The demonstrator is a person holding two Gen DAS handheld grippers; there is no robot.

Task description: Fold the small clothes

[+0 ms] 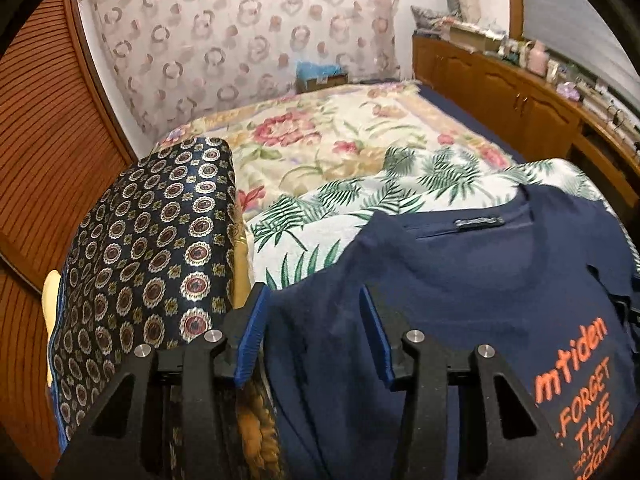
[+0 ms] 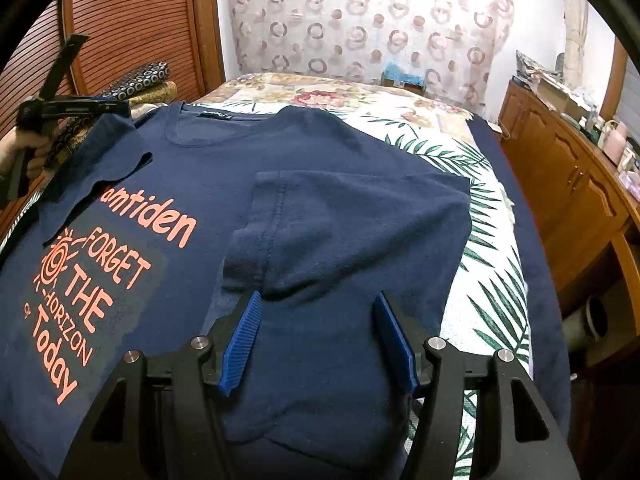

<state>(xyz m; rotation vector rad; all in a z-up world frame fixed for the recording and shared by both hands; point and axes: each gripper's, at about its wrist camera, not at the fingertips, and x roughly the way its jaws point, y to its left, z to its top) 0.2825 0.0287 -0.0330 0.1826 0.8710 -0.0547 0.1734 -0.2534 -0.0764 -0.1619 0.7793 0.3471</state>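
A navy T-shirt (image 2: 192, 176) with an orange print lies face up on the bed, collar (image 1: 476, 240) towards the far end. Its right sleeve (image 2: 340, 224) is folded in over the chest, and its left sleeve (image 2: 100, 160) lies turned in near the print. My left gripper (image 1: 312, 290) hovers over the shirt's left shoulder, its blue pads (image 1: 252, 336) apart with navy cloth under the gap and no pad pressing it. In the right wrist view a hand (image 2: 28, 148) holds that left gripper (image 2: 116, 107) at the shirt's edge. My right gripper (image 2: 318, 295) stands open just above the folded right sleeve.
A palm-leaf sheet (image 1: 340, 200) lies under the shirt, over a floral bedspread (image 1: 320, 128). A dark medallion-patterned cushion (image 1: 152, 240) rises at the bed's left, beside a wooden louvred door (image 1: 48, 120). A wooden cabinet (image 2: 568, 168) with clutter runs along the right. A box (image 1: 320, 76) sits beyond the bed.
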